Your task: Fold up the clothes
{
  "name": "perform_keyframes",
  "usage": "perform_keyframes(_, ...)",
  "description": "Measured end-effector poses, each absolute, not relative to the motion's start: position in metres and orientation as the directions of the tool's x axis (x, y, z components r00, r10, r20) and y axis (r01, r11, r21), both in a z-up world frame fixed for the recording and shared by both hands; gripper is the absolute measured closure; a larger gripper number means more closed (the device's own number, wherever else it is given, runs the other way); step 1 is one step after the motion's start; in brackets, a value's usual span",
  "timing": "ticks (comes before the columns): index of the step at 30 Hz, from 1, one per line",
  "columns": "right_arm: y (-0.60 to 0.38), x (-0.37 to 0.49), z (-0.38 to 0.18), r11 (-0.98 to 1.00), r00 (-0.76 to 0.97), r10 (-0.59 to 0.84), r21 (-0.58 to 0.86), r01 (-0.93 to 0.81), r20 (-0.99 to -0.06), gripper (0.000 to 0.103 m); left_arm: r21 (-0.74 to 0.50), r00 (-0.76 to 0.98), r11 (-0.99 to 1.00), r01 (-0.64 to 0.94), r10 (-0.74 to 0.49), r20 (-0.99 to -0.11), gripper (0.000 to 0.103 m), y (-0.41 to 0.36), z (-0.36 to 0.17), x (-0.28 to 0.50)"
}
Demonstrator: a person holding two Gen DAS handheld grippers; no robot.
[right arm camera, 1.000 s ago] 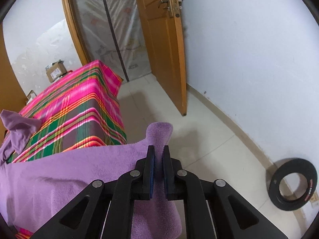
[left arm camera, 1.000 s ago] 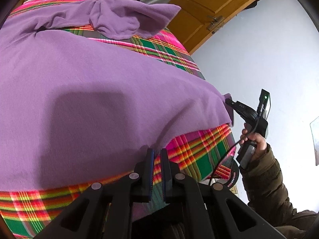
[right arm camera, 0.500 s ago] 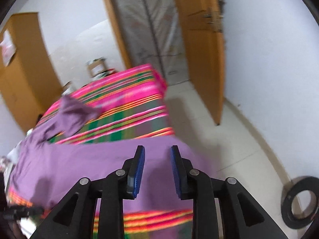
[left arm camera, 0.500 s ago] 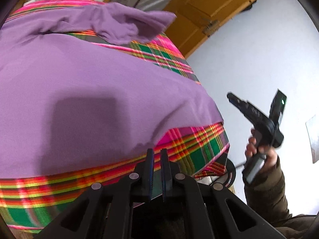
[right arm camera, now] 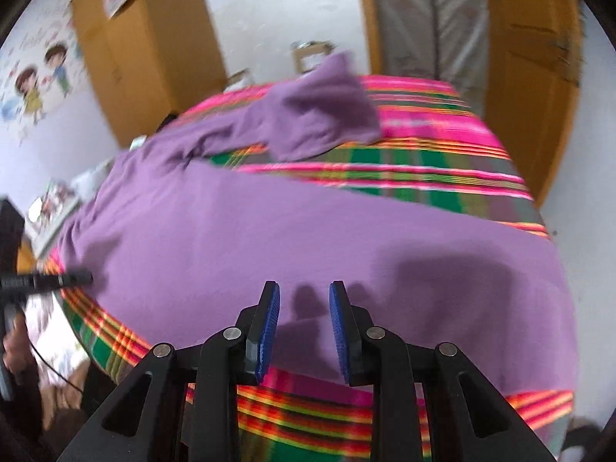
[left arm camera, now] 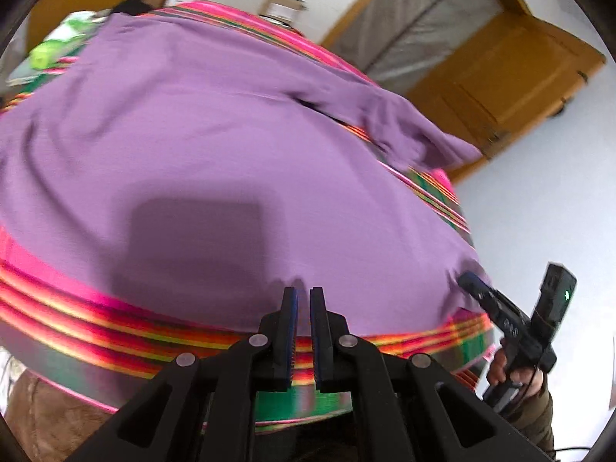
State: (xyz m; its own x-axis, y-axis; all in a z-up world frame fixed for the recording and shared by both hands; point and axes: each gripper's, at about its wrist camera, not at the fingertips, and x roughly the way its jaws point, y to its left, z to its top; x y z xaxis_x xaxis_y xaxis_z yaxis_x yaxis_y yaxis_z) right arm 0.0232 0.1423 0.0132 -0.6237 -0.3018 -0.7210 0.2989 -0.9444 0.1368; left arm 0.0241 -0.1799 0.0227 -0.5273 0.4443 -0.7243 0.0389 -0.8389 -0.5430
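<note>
The left gripper (left arm camera: 303,296) has its jaws nearly together, nothing pinched. The right gripper (right arm camera: 304,292) stands apart and empty, jaws having just been opening. Both hover at the 6 o'clock hem of the purple garment (right arm camera: 308,238), which is spread flat over the plaid bedcover (right arm camera: 442,177), one sleeve (right arm camera: 323,115) flopped toward 12 o'clock. Wooden door (left arm camera: 512,77) at 2 o'clock in the left view.

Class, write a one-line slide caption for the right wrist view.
Open right gripper above the purple garment spread on the plaid bedcover.
</note>
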Motion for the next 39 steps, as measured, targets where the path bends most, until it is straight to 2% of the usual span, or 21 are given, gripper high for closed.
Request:
perform_keyframes(10, 0.125, 0.046, 0.004, -0.912, -0.559, -0.266, 0.017, 0.409, -0.785, 0.075, -0.548, -0.579, -0.818, 0.174, 0.365, -0.729, 0.098, -0.249, 0.015, 0.036)
perform_keyframes(17, 0.129, 0.057, 0.011, -0.924, -0.544, -0.247, 0.026, 0.382, -0.802, 0.075, -0.553, -0.606, -0.79, 0.264, 0.31, -0.732, 0.096, -0.29, 0.013, 0.049)
perform_keyframes(22, 0.105, 0.053, 0.025, -0.905, -0.568, -0.331, 0.085, 0.416, -0.753, 0.075, -0.55, -0.614, -0.769, 0.324, 0.272, -0.741, 0.095, -0.31, 0.011, 0.058)
perform_keyframes(32, 0.023, 0.043, 0.014, -0.807, -0.49, -0.469, 0.132, 0.575, -0.735, 0.075, -0.575, -0.653, -0.669, 0.47, 0.175, -0.737, 0.08, -0.35, 0.009, 0.066)
perform_keyframes(39, -0.022, 0.046, 0.014, -0.731, -0.434, -0.547, 0.155, 0.664, -0.716, 0.072, -0.637, -0.673, -0.59, 0.495, 0.203, -0.711, 0.075, -0.37, 0.002, 0.055)
